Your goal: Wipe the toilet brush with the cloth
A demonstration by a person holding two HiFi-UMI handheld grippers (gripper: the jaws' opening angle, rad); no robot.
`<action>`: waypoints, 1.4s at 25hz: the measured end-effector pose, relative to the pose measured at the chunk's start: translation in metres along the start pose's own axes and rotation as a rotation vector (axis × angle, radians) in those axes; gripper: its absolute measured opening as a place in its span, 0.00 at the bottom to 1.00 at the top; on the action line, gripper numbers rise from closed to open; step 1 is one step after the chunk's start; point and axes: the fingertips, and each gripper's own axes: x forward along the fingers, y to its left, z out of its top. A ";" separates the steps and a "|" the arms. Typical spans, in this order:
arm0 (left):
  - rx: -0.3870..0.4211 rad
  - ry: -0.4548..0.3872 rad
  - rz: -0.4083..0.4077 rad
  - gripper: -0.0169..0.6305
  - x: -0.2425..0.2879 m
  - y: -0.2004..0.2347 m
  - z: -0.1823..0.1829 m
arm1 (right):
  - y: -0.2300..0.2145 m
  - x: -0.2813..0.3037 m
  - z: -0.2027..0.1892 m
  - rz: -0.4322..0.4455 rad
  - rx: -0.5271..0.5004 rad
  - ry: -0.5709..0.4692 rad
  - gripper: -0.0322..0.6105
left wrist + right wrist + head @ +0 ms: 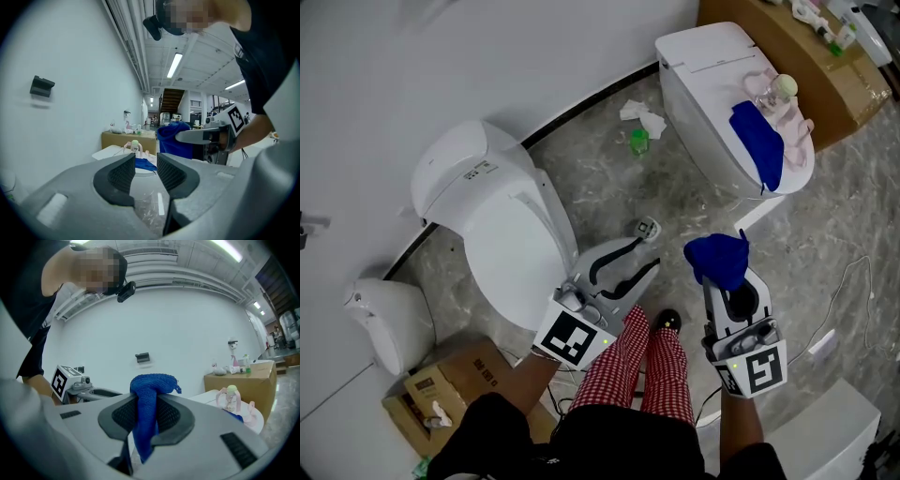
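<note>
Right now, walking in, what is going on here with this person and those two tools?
A person stands beside a white toilet. The right hand-held gripper is shut on a blue cloth; the left hand-held gripper is open with nothing between its jaws. No wiping is under way.

A mock bathroom inside a large industrial hall: a white toilet (502, 234) left, another toilet (712, 94) far right, on a marble-patterned floor (609, 178); a cardboard box (816, 80), ceiling strip lights (174, 64) and a far staircase (171, 98).
</note>
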 end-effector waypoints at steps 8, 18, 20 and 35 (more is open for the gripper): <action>-0.060 0.019 0.017 0.22 0.011 0.009 -0.038 | -0.008 0.012 -0.034 -0.010 0.006 0.020 0.17; -0.089 0.079 0.016 0.22 0.029 0.015 -0.092 | -0.015 0.018 -0.071 -0.014 0.024 0.056 0.17; -0.096 0.098 0.011 0.23 0.031 0.014 -0.104 | -0.015 0.019 -0.078 -0.020 0.028 0.062 0.17; -0.070 0.204 0.007 0.25 0.043 0.026 -0.167 | -0.014 0.036 -0.125 -0.008 0.039 0.120 0.17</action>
